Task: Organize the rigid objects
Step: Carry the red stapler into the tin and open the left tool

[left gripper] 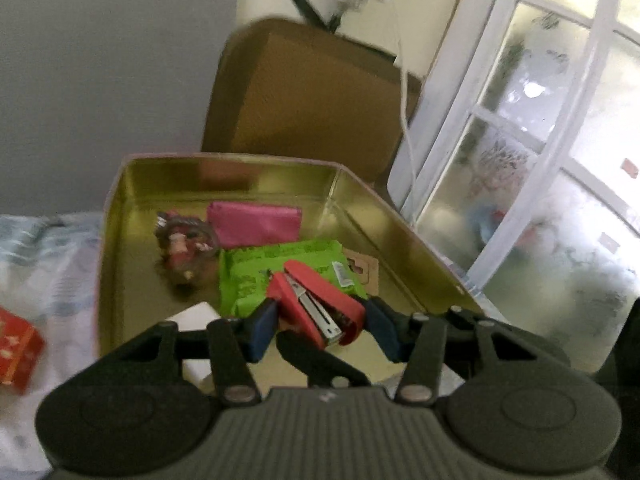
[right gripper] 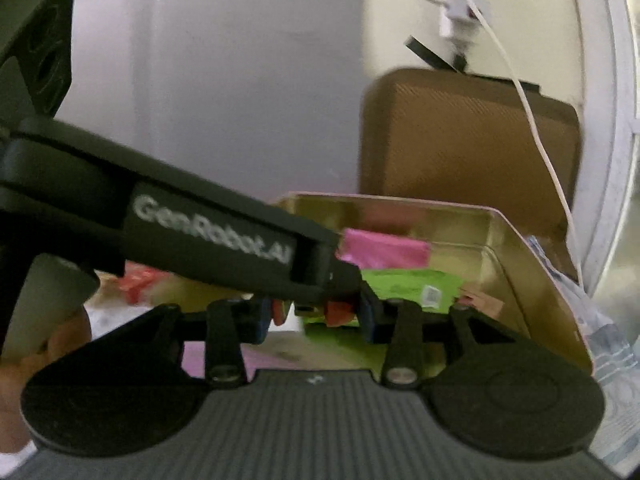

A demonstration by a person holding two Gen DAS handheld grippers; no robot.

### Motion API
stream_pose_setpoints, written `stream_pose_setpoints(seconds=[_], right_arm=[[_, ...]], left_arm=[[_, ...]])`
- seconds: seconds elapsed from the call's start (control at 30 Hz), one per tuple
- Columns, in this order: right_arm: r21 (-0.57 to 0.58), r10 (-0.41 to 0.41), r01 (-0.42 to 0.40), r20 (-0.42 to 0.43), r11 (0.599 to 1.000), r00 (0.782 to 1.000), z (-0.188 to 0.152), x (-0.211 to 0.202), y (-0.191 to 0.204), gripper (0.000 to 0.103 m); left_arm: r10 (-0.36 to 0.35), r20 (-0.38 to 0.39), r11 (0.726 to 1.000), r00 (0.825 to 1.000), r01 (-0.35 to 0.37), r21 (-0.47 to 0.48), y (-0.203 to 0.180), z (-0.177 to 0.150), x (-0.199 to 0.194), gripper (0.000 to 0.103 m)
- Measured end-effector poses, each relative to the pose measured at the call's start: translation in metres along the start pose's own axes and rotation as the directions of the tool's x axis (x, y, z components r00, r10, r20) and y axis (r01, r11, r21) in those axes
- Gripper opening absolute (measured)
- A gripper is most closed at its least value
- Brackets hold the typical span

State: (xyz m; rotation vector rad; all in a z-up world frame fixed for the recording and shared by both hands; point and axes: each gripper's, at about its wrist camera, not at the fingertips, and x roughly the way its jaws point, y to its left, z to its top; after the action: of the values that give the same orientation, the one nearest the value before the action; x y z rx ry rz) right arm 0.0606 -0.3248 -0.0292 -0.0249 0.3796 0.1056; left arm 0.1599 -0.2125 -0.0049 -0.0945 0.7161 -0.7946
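Surface: a bed [left gripper: 48,264] under a pale sheet with a faint blue-grey print; creased and blurred
Tin: an open gold tin [left gripper: 120,240] lies directly on the sheet; its walls stand upright
Box: a small red box [left gripper: 18,350] lies on the sheet just left of the tin; apart from it
Far end: a brown board [left gripper: 312,96] rises behind the tin
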Motion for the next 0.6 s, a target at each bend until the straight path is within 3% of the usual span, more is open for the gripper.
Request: stream_pose_setpoints(seconds=[0.2,0.4,0.5,0.6], right_arm=[[0.051,-0.02,0.022,-0.036,0.998,0.999,-0.013,0.011,-0.012,0.051],[0.045,-0.001,0.0,0.035,0.999,0.999,-0.01,-0.022,0.001,0.05],[0.034,0.058,-0.061,0.077,0.998,0.995,-0.005,-0.041,0.023,0.049],[-0.005,0.168,-0.168,0.06,0.986,0.984,-0.001,-0.04,0.057,0.049]], left_arm=[[0.052,-0.026,0.999,0.998,-0.052,-0.004,0.005,-0.004,0.015,0.052],[0.082,0.097,0.996,0.992,-0.077,-0.048,0.037,-0.014,-0.06,0.052],[0.181,0.16,0.98,0.97,-0.165,-0.11,0.077,-0.04,-0.111,0.052],[0.357,0.17,0.926,0.918,-0.326,-0.189,0.129,-0.075,-0.147,0.052]])
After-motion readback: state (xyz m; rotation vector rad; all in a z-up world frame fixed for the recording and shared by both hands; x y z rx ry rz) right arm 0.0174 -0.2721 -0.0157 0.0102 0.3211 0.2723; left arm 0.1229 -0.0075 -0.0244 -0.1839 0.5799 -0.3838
